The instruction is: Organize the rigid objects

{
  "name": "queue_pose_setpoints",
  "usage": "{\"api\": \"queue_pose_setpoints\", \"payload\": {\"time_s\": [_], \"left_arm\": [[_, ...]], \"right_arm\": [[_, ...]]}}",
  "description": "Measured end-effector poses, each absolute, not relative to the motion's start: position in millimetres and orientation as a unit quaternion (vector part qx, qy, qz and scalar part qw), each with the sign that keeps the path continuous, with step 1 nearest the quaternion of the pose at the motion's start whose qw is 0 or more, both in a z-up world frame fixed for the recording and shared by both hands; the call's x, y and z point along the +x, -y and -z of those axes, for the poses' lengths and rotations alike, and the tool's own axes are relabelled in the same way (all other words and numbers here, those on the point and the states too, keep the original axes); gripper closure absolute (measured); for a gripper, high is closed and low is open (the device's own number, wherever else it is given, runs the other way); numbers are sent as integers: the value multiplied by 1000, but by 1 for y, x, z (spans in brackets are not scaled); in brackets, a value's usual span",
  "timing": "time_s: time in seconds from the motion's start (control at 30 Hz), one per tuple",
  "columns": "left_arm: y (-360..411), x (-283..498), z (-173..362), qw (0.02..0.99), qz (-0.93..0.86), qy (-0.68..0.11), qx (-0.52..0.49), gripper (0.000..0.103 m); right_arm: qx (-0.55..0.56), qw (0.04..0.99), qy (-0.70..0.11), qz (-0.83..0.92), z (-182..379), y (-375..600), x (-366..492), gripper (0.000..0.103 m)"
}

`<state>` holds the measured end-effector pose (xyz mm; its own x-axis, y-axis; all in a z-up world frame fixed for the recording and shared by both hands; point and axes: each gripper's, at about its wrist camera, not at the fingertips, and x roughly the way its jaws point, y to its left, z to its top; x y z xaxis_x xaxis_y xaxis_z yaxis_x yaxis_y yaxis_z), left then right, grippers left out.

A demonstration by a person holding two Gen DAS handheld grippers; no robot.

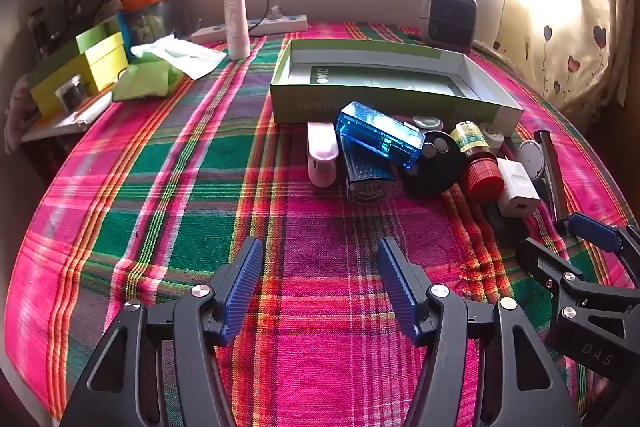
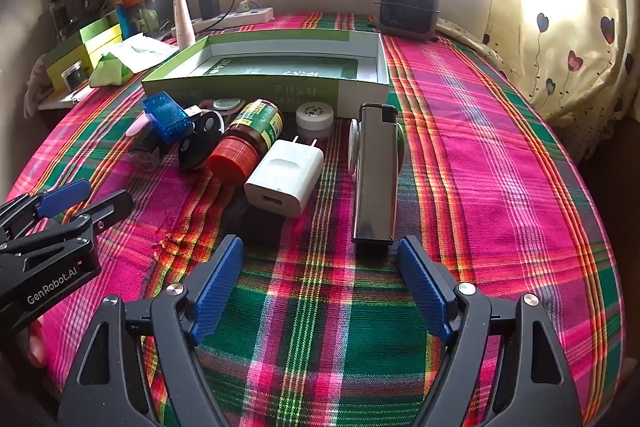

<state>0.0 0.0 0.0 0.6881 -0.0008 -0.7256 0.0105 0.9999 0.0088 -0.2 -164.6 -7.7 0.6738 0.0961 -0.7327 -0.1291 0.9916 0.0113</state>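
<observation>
Both the left hand-held gripper and right hand-held gripper hover released and empty over a plaid-covered worktop, small rigid objects clustered just before an open green box

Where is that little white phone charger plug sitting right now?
In the right wrist view, the white charger plug lies on the plaid cloth left of centre, between the red-capped bottle and the long silver lighter, before the green box.

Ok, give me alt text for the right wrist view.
Open right gripper hovers empty above a plaid cloth, facing a silver lighter, white charger and red-capped bottle before an open green box.
</observation>
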Motion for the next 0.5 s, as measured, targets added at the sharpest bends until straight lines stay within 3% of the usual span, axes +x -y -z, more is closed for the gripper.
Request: {"api": "queue_pose_setpoints", "payload": {"time_s": [0.5], "left_arm": [[-4,0,1,916,16,-400,2,44]], "right_arm": [[-22,914,-400,-62,8,165,0,24]]}}
